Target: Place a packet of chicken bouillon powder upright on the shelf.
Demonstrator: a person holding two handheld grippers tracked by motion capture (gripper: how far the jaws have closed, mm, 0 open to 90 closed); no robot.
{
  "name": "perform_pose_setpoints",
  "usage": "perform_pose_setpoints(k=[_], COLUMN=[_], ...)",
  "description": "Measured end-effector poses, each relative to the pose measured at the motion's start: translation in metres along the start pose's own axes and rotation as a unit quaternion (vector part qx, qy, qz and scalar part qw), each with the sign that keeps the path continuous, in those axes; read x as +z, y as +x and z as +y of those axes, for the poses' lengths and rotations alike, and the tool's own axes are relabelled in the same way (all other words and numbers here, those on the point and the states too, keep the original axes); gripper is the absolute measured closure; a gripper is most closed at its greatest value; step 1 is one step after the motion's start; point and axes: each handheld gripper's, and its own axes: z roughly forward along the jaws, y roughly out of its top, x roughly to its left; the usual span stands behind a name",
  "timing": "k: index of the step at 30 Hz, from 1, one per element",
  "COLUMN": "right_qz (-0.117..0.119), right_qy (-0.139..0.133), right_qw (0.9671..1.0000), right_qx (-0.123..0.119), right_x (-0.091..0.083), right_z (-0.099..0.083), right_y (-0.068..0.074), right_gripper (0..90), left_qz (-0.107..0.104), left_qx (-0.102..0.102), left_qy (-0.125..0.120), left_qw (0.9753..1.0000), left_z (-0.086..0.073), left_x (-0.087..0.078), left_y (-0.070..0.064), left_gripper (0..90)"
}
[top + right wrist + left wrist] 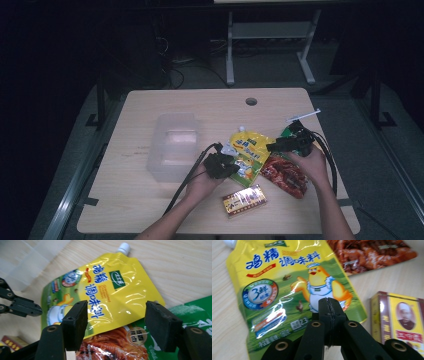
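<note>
A yellow spouted seasoning pouch [247,152] [287,290] [112,290] lies flat in the middle of the table. My left gripper [231,167] [329,302] is shut, its tips over the pouch's lower edge with nothing visibly between them. The right gripper [273,146] [117,322] stands open just above the pouch's right edge, where the pouch overlaps a red snack packet [285,175] [372,252] [110,342]. A green packet [289,131] [190,315] lies partly under the right hand.
A clear plastic container [172,145] [32,262] stands left of the pouch. A small red-and-yellow box [244,200] [402,320] [10,341] lies near the front edge. A white stick [303,116] rests at the back right, near a cable hole [251,101].
</note>
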Motion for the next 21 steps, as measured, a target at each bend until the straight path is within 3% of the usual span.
perform_pose_setpoints(k=[4, 11, 21], right_qz=[-0.015, -0.019, -0.024], right_qy=[-0.003, 0.005, 0.003], right_qw=[0.9998, 0.9995, 0.9984], right_qx=[0.015, 0.027, 0.052], right_x=[0.003, 0.007, 0.018], right_z=[-0.001, -0.002, -0.007], right_y=[-0.004, -0.007, -0.016], right_gripper=[34.7, 35.5, 37.8], left_qz=[0.008, 0.017, 0.014], left_qx=[-0.003, 0.012, 0.01], left_qy=[0.011, 0.011, 0.017], left_qw=[0.9999, 0.9997, 0.9997], left_z=[0.0, 0.0, 0.001], left_x=[0.004, 0.008, 0.01], left_y=[-0.001, -0.006, -0.005], left_gripper=[89.6, 88.8, 89.0])
